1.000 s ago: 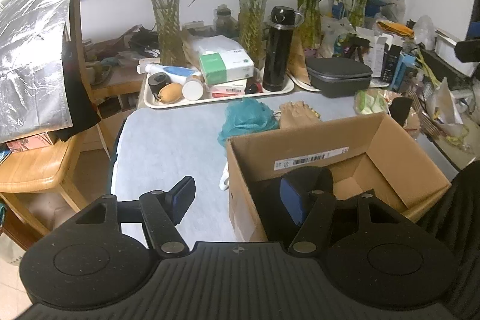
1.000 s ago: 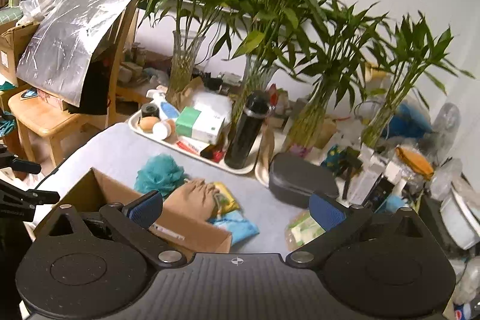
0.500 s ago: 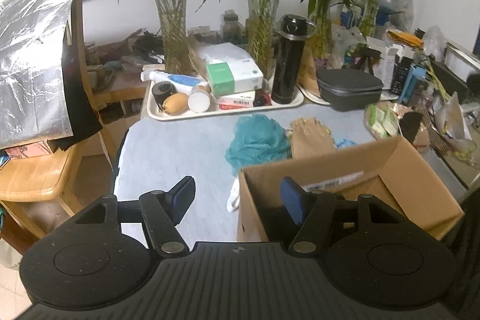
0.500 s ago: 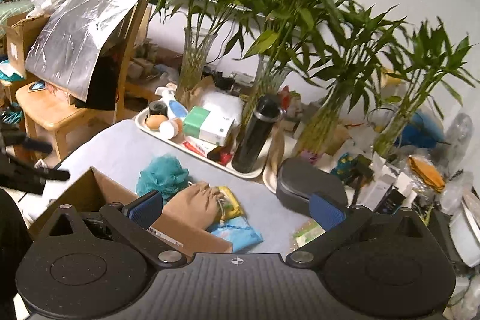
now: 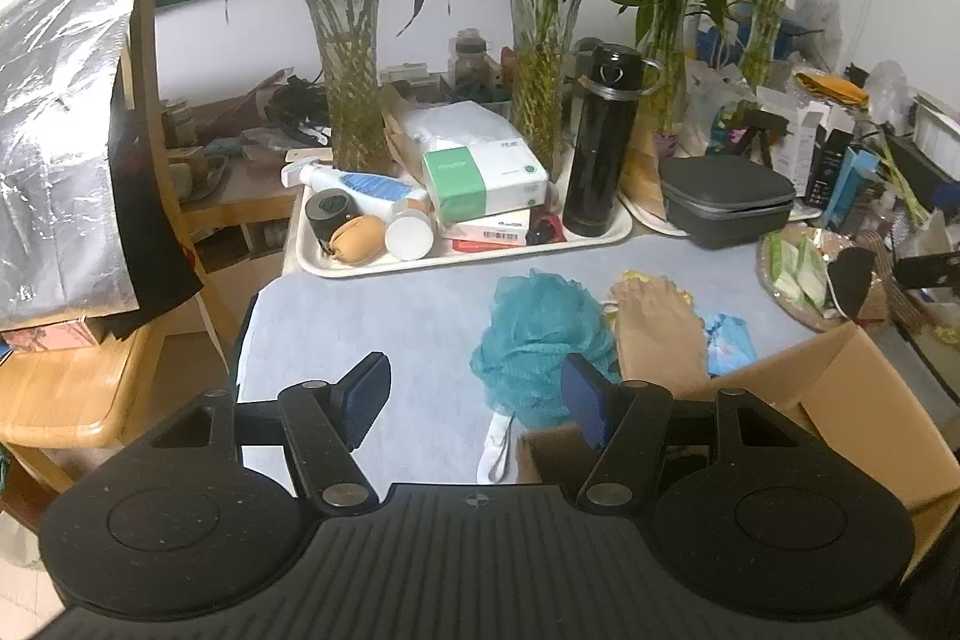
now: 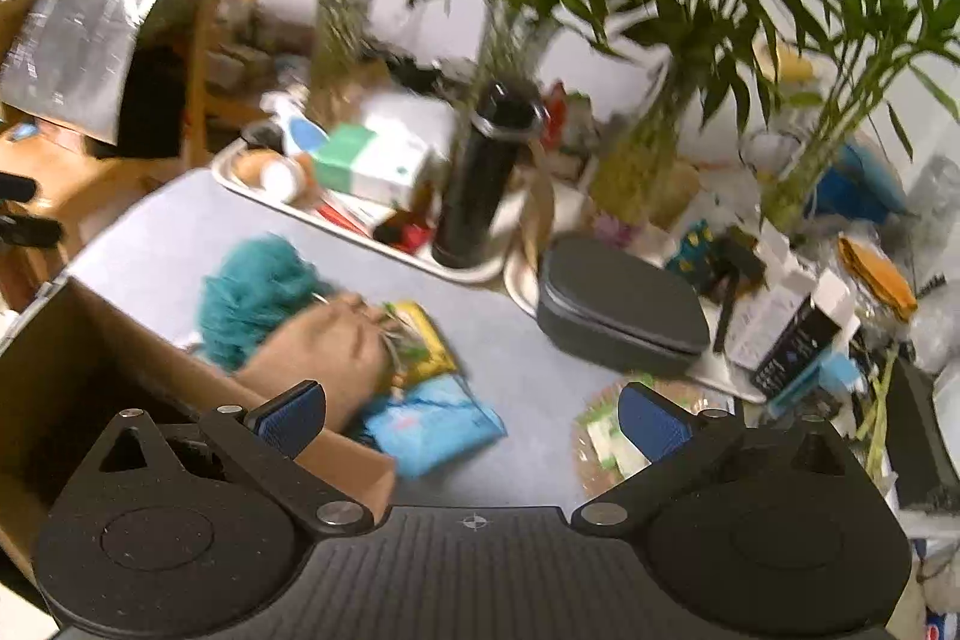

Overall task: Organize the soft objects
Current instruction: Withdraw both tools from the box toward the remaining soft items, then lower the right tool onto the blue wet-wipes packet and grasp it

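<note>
A teal mesh bath pouf [image 5: 540, 334] lies on the grey table beside a tan drawstring pouch [image 5: 657, 334], a yellow packet [image 6: 423, 343] and a light blue packet [image 5: 729, 349]. An open cardboard box [image 5: 840, 400] stands in front of them. My left gripper [image 5: 477, 391] is open and empty, just short of the pouf, its right finger over the box's corner. My right gripper [image 6: 471, 418] is open and empty above the blue packet [image 6: 432, 427]; the pouf [image 6: 258, 295], the pouch [image 6: 318, 346] and the box [image 6: 90, 358] show to its left.
A white tray [image 5: 336, 265] with a green box, bottles and a black flask [image 5: 597, 142] stands behind. A grey zip case [image 5: 729, 199] sits at the right among clutter. Glass vases with bamboo line the back. A wooden chair [image 5: 66, 382] with foil sheet stands left.
My left gripper has pulled back out of the box and swung left, facing the pouf. My right gripper has moved down and forward toward the packets; its view is blurred by motion.
</note>
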`<state>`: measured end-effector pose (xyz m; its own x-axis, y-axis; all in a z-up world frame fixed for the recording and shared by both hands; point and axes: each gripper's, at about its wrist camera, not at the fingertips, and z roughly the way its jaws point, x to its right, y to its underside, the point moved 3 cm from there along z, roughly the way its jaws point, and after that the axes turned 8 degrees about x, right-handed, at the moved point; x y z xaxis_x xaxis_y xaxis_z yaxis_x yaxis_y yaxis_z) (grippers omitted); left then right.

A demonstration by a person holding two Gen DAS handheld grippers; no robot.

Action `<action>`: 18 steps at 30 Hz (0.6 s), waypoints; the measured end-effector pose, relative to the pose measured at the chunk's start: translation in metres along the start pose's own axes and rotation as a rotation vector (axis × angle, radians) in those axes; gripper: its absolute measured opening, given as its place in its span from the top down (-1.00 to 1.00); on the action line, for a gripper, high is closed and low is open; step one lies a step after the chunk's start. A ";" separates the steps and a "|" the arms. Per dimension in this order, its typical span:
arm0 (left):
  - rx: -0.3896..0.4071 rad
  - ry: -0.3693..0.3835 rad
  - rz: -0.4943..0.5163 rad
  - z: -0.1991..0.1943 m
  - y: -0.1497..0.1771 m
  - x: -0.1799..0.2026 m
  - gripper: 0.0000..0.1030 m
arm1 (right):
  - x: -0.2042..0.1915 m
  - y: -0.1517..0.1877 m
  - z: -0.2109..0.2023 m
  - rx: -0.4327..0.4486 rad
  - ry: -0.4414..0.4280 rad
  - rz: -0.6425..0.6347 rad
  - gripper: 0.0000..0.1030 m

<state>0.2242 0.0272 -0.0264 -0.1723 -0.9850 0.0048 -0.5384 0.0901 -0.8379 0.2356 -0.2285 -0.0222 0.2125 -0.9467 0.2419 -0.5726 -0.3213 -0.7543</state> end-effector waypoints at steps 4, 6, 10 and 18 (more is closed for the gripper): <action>-0.003 0.001 0.000 0.010 -0.003 -0.004 -0.21 | 0.015 0.007 0.033 -0.058 -0.022 0.103 -1.00; -0.009 0.002 -0.005 0.015 -0.004 -0.005 -0.21 | 0.022 0.009 0.048 -0.089 -0.029 0.152 -1.00; -0.016 0.011 -0.008 0.022 -0.003 -0.008 -0.21 | 0.029 0.015 0.075 -0.140 -0.047 0.223 -1.00; -0.034 0.046 -0.031 0.034 0.004 -0.010 -0.21 | 0.040 0.027 0.112 -0.145 -0.103 0.347 -1.00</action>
<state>0.2517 0.0322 -0.0482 -0.1923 -0.9797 0.0561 -0.5715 0.0653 -0.8180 0.3173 -0.2726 -0.1012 0.0612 -0.9949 -0.0804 -0.7290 0.0105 -0.6844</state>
